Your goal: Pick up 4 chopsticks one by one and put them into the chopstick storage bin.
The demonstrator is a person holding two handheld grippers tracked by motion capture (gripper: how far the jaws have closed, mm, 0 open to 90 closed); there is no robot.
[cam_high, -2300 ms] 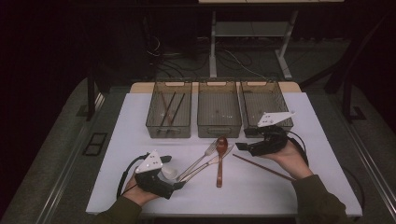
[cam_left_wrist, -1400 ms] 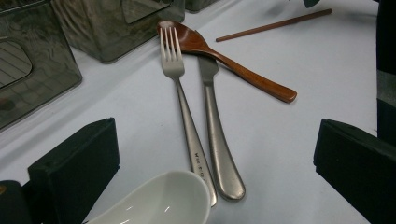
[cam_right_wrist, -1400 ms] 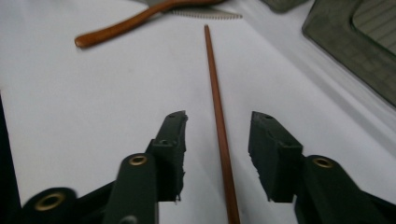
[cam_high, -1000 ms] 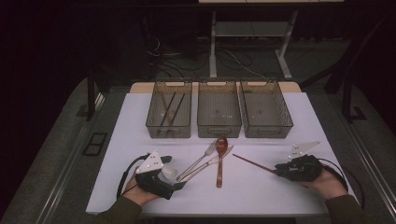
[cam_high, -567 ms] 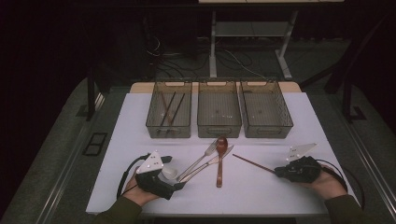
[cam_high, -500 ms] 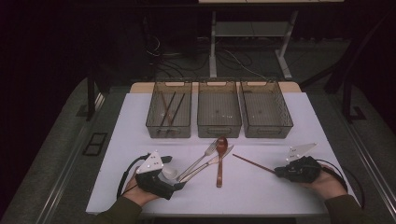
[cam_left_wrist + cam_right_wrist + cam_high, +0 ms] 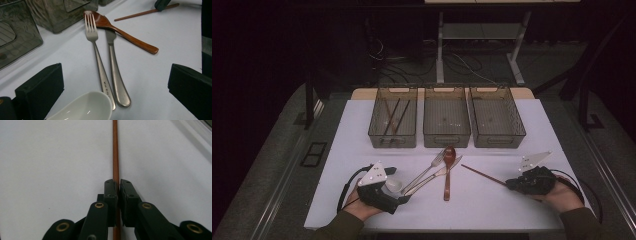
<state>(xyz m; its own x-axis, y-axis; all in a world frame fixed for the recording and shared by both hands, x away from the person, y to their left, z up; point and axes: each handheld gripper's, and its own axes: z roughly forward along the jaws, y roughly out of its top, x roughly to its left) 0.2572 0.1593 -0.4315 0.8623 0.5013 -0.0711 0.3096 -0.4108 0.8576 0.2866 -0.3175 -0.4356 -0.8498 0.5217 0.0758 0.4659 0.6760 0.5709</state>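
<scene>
3 bins [image 7: 447, 122]; 1 fork [image 7: 96, 53], 1 knife [image 7: 115, 72], 1 wooden spoon [image 7: 120, 31], 1 chopstick [image 7: 115, 152]

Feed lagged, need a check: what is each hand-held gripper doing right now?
Left hand-held gripper: open, holding nothing, jaws wide either side of a white spoon.
Right hand-held gripper: shut on the brown chopstick lying on the table.

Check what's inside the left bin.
The left bin holds brown chopsticks lying lengthwise on its floor, seemingly three or four; the exact count is hard to tell. Its smoked near wall hides the floor closest to the person.
</scene>
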